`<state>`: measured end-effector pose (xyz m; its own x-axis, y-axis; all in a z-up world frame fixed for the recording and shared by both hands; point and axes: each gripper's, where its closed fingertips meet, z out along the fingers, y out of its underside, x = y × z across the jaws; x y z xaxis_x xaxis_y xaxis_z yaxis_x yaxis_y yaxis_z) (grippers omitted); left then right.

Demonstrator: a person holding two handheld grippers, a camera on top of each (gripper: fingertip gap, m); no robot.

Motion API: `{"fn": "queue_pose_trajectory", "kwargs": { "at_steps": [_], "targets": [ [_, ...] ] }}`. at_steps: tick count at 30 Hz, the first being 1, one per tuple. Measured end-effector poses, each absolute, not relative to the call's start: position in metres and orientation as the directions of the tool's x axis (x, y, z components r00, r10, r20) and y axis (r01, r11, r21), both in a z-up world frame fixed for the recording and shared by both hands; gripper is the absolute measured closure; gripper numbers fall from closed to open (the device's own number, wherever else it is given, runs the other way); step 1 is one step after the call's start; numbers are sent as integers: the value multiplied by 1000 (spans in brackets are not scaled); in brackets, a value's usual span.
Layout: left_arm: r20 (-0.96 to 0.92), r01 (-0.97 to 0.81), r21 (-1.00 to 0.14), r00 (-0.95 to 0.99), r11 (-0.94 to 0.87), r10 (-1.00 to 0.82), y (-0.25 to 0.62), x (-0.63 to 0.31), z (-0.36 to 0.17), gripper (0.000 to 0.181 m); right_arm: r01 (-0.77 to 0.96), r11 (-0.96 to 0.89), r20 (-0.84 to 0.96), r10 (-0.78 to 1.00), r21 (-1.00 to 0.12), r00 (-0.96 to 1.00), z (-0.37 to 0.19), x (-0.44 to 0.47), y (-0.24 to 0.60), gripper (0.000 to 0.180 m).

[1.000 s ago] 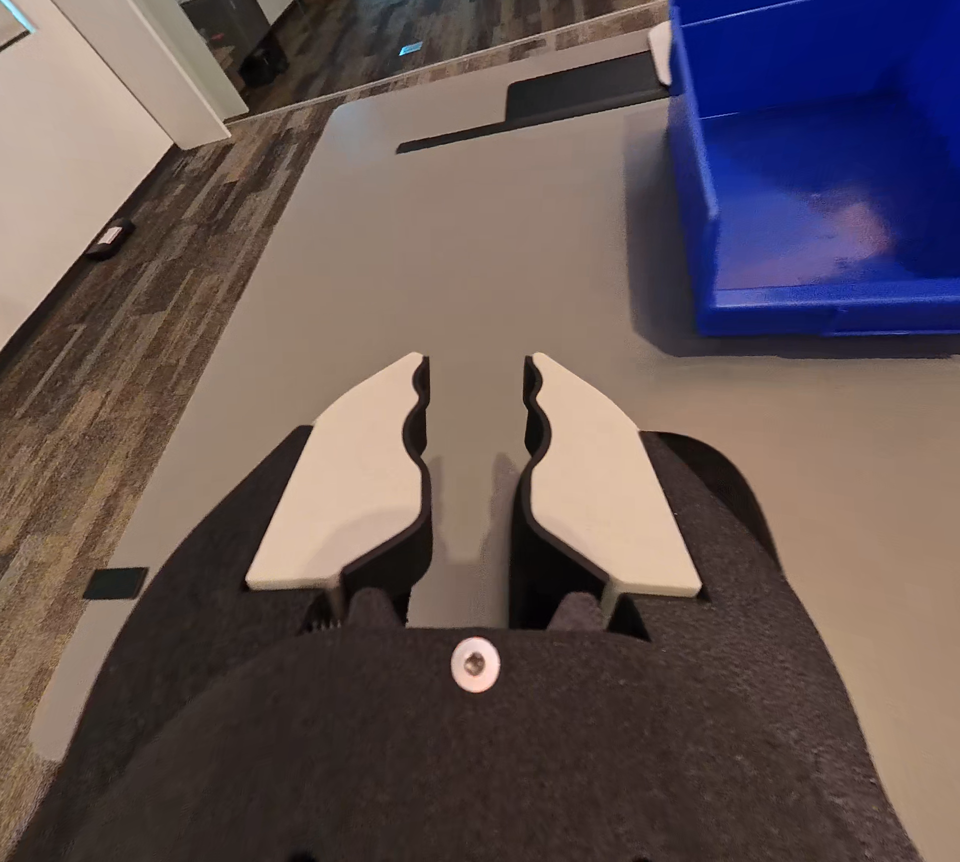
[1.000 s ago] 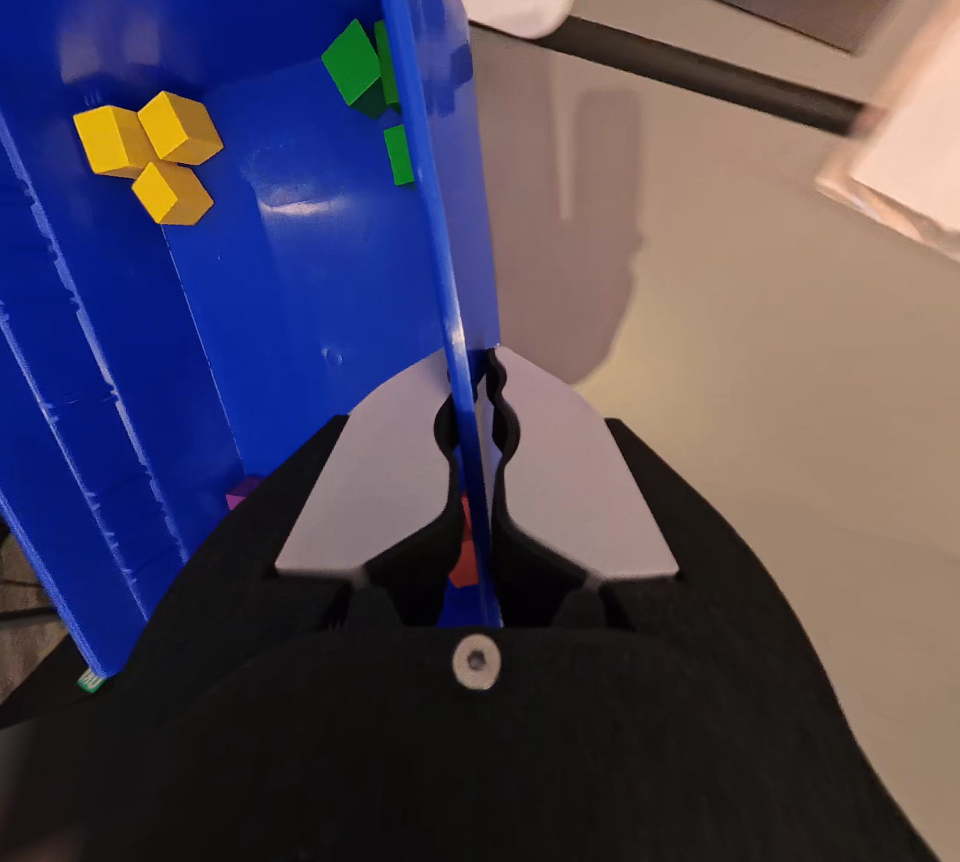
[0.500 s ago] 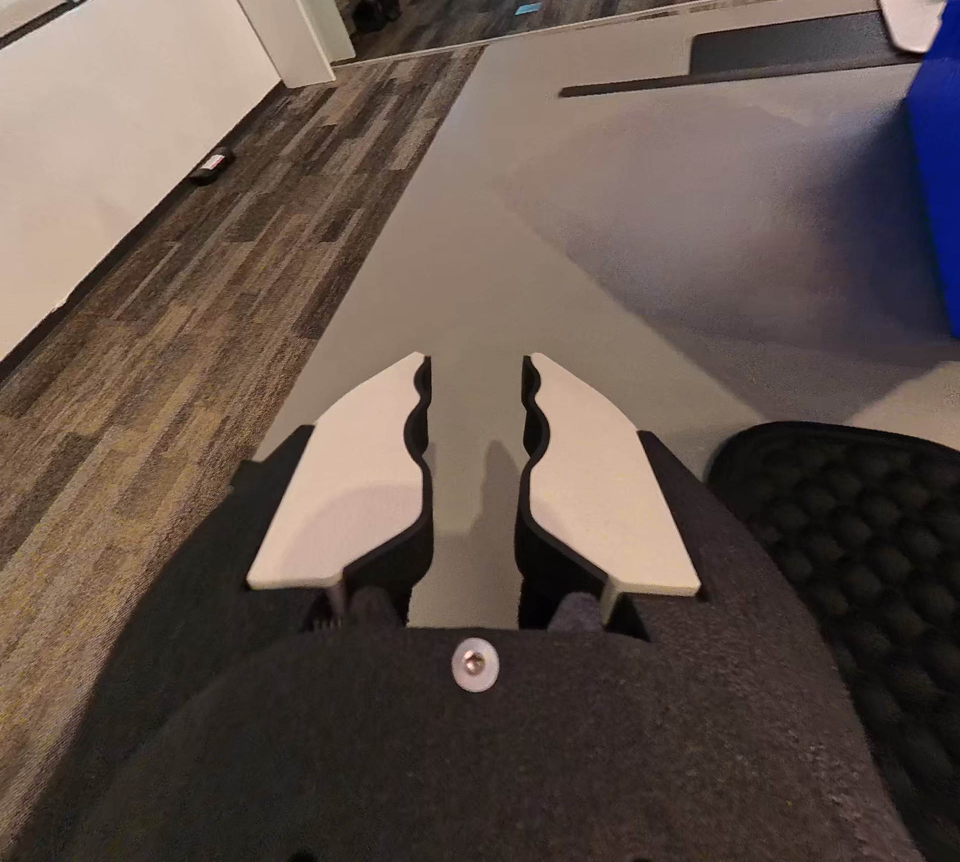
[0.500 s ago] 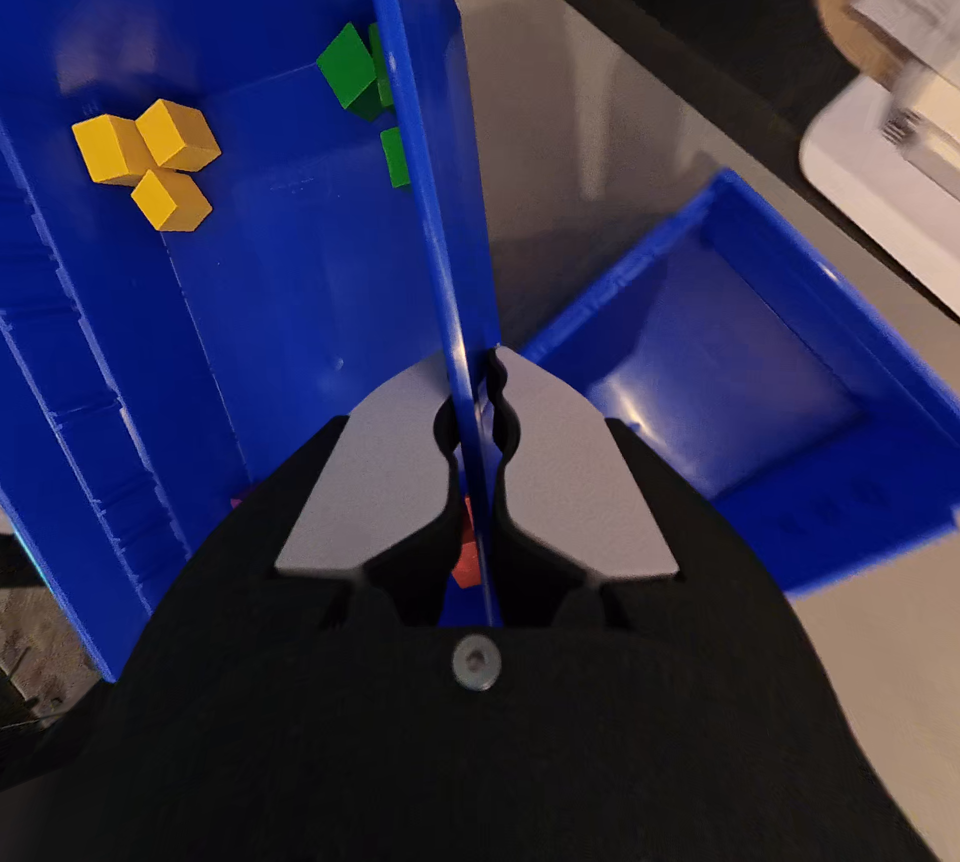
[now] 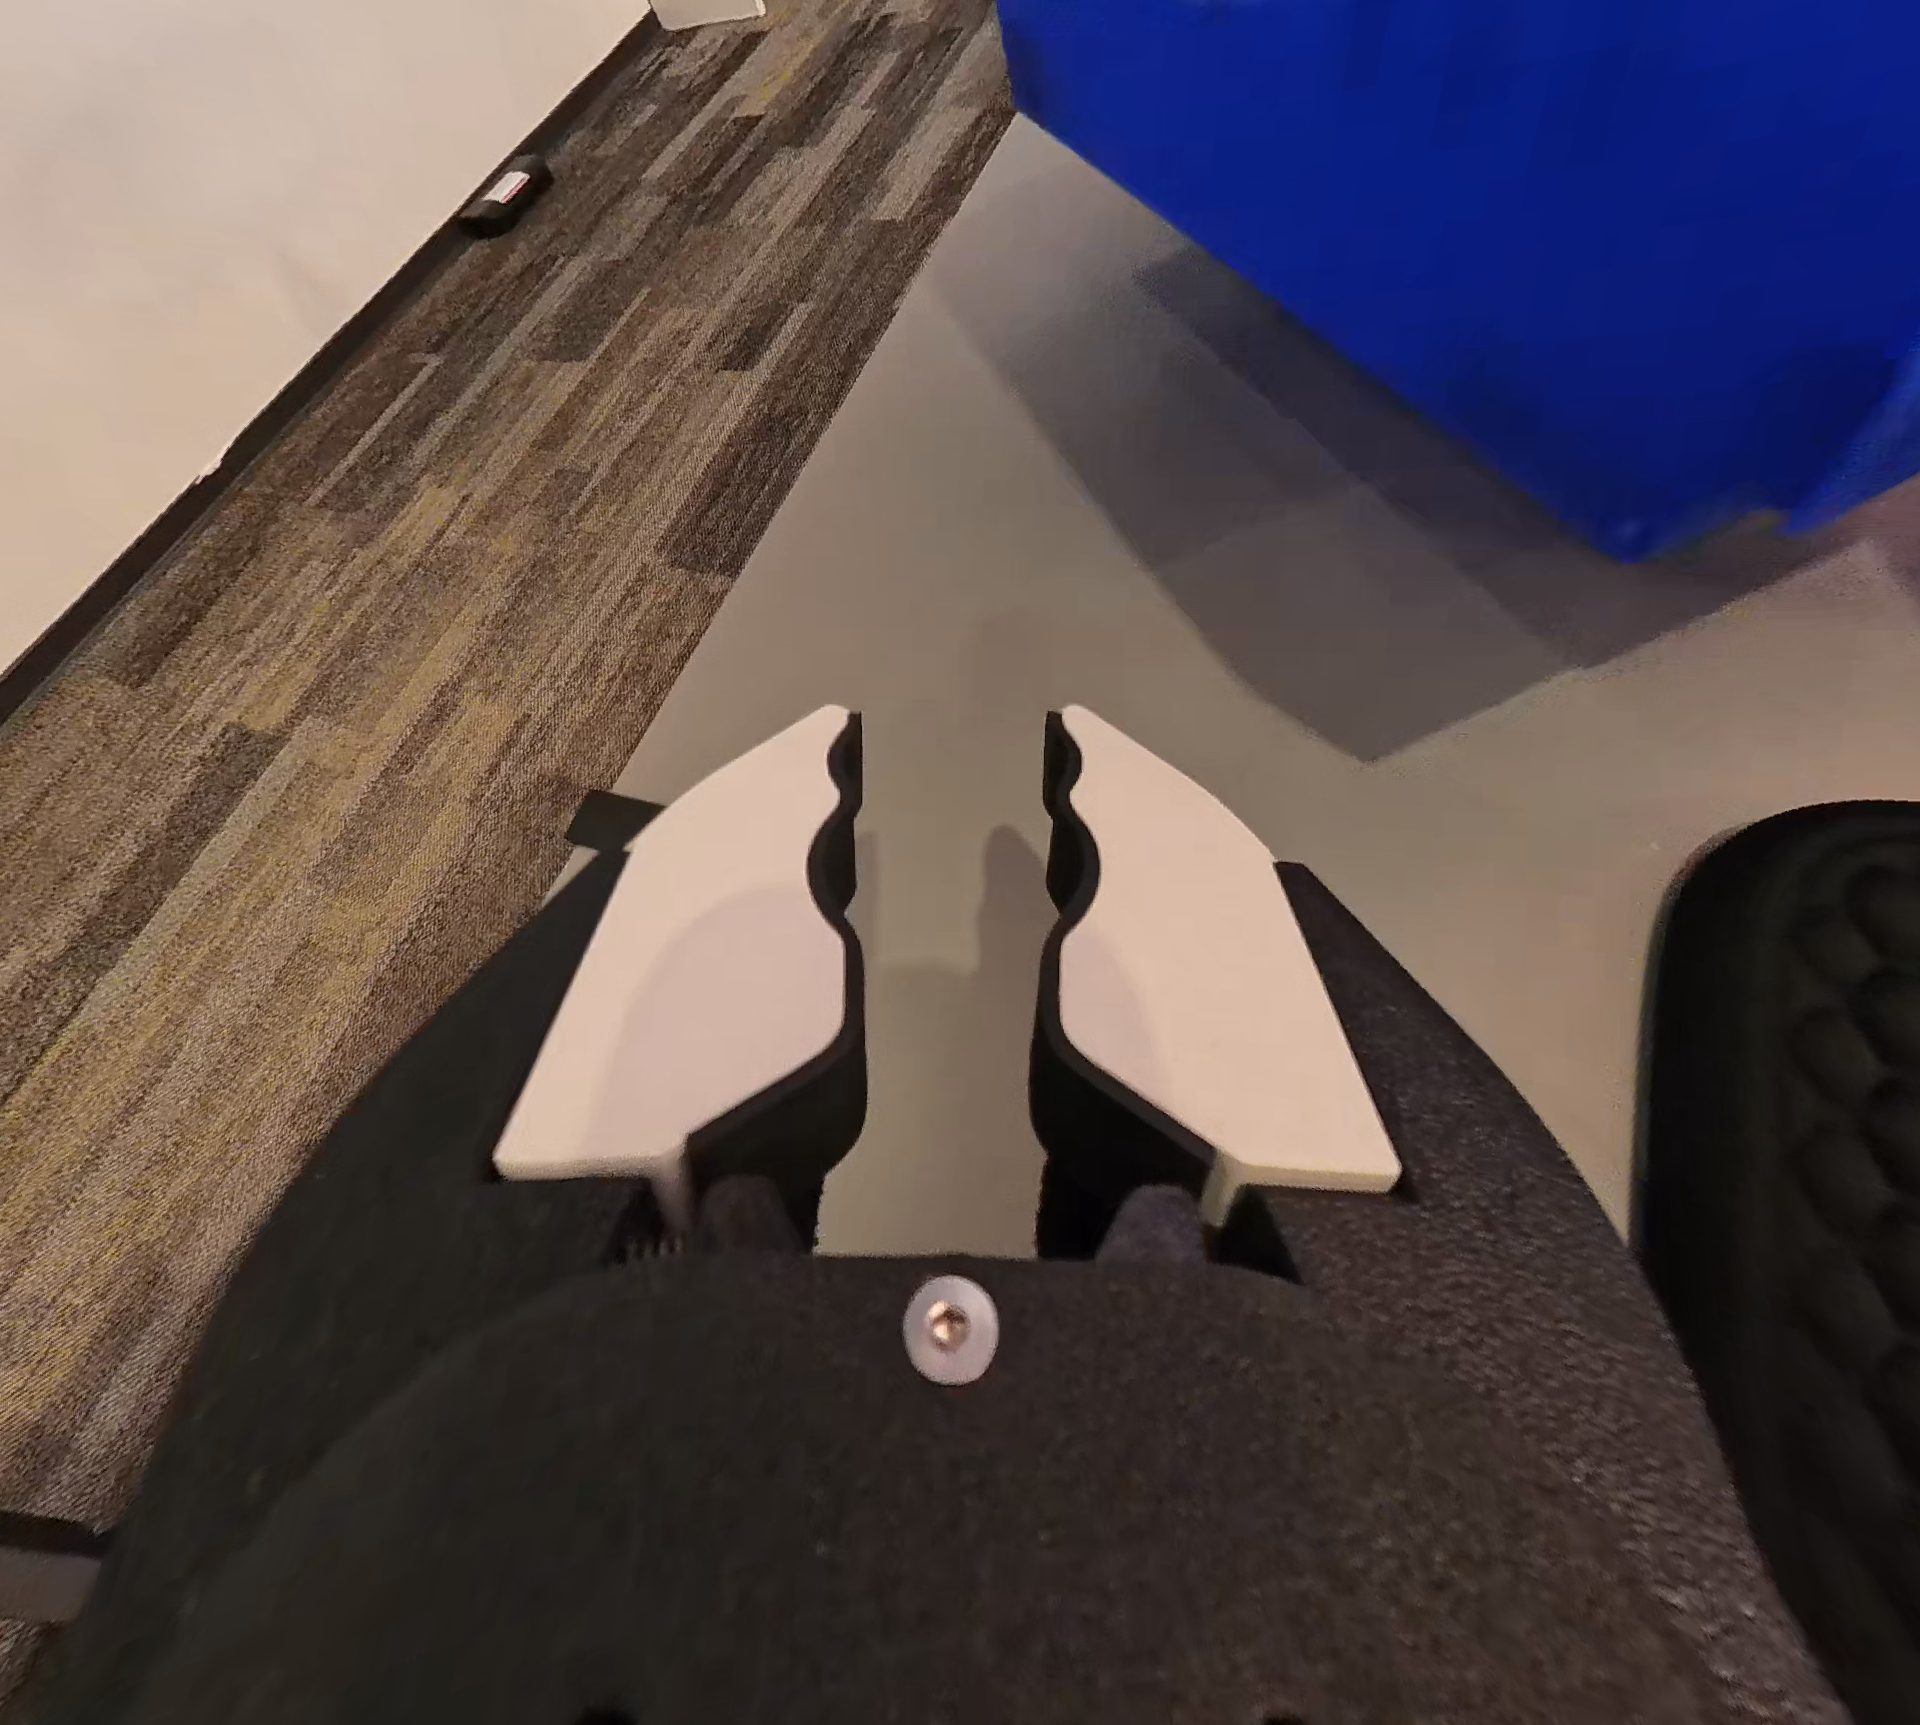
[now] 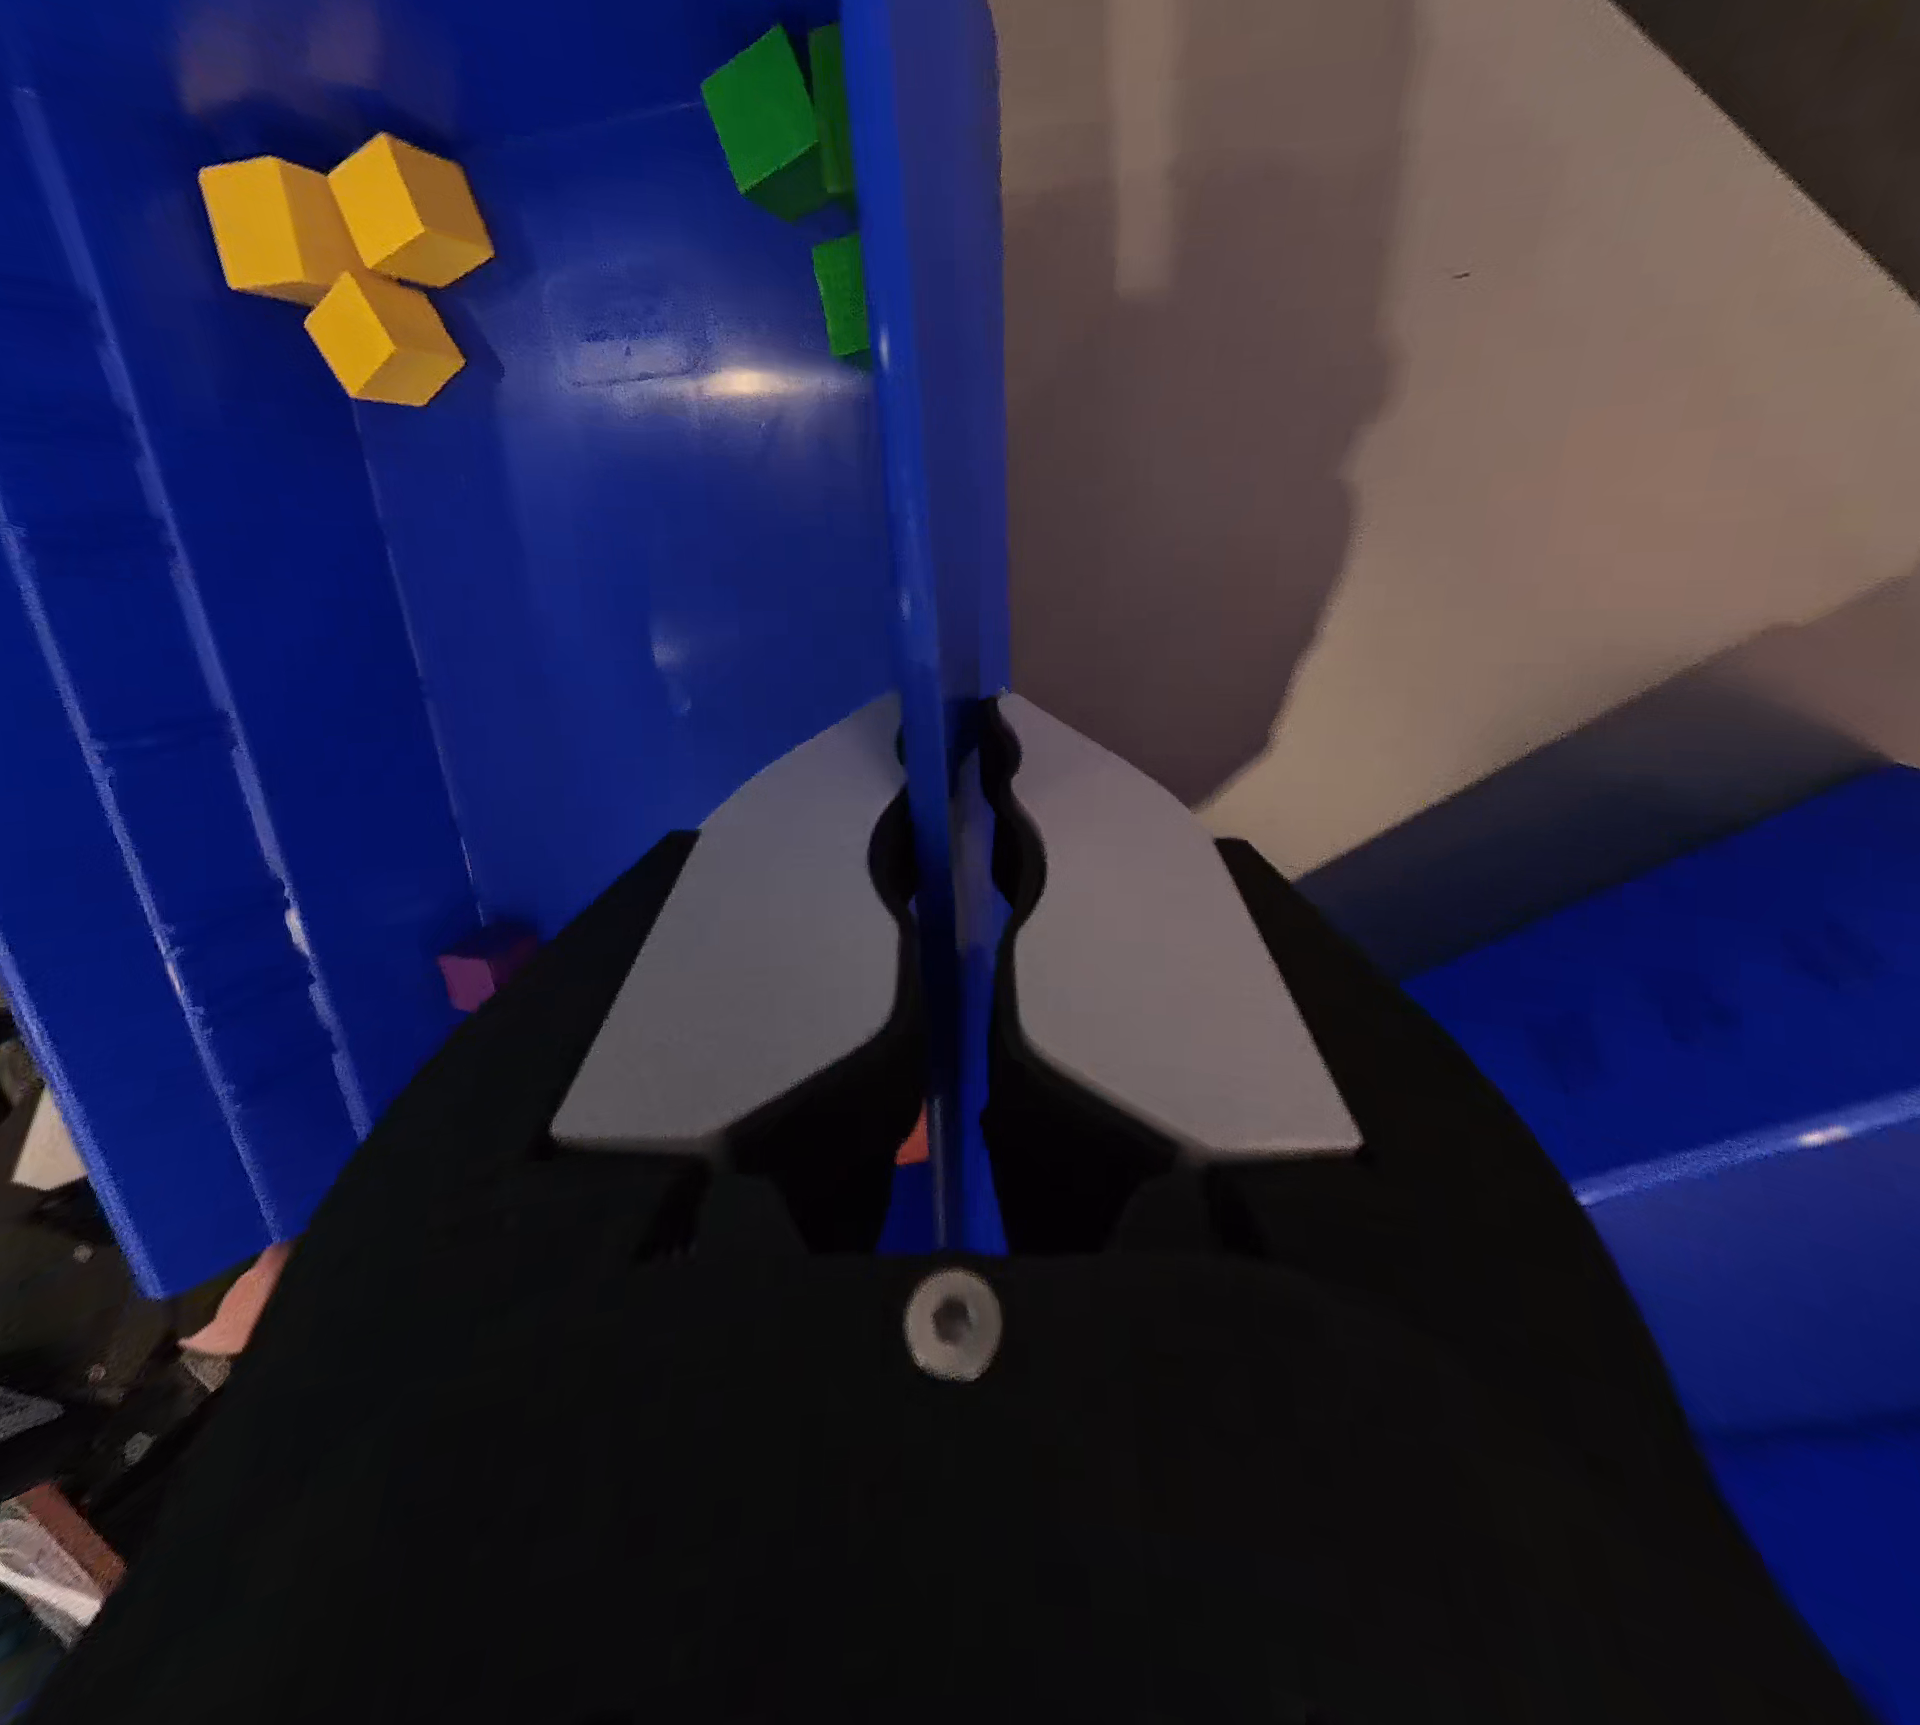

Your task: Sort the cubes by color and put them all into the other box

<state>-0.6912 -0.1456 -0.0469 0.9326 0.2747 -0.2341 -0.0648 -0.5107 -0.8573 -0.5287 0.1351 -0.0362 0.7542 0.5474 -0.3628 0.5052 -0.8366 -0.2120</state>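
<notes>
My right gripper (image 6: 951,719) is shut on the side wall of a blue box (image 6: 623,532) and holds it tilted. Inside it three yellow cubes (image 6: 348,262) cluster at the far left. Green cubes (image 6: 774,117) lie against the gripped wall. A purple cube (image 6: 480,963) and a red one (image 6: 912,1145) peek out beside my fingers. A second blue box (image 6: 1683,979) lies at the lower right. My left gripper (image 5: 951,725) is open and empty over the grey table (image 5: 935,553). A raised blue box (image 5: 1455,117) fills the upper right of the left wrist view.
The table's left edge drops to a striped carpet floor (image 5: 416,480) beside a white wall (image 5: 260,117). A small black object (image 5: 506,193) lies on the floor. A black textured object (image 5: 1808,1156) is at the right edge. A dark strip (image 6: 1714,13) crosses the table's far side.
The right gripper has swung with the box in its grip, and the second box slid to the lower right of its view. A blue box has come in close in the left wrist view.
</notes>
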Motion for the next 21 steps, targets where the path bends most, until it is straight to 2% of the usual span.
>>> {"fn": "queue_pose_trajectory", "kwargs": {
  "at_steps": [6,15,21],
  "targets": [
    [-224,-45,-847,934,-529,280,-149,-698,-57,148,483,-857,-359,515,-181,778,-60,-543,135,171],
    [-207,-14,-842,931,-539,300,-152,-708,-68,148,436,-875,-347,484,-213,803,-91,-561,134,172],
    [-192,-10,-849,937,-528,292,-148,-702,-68,147,491,-801,-232,579,-344,782,-92,-569,138,172]
  ]
}}
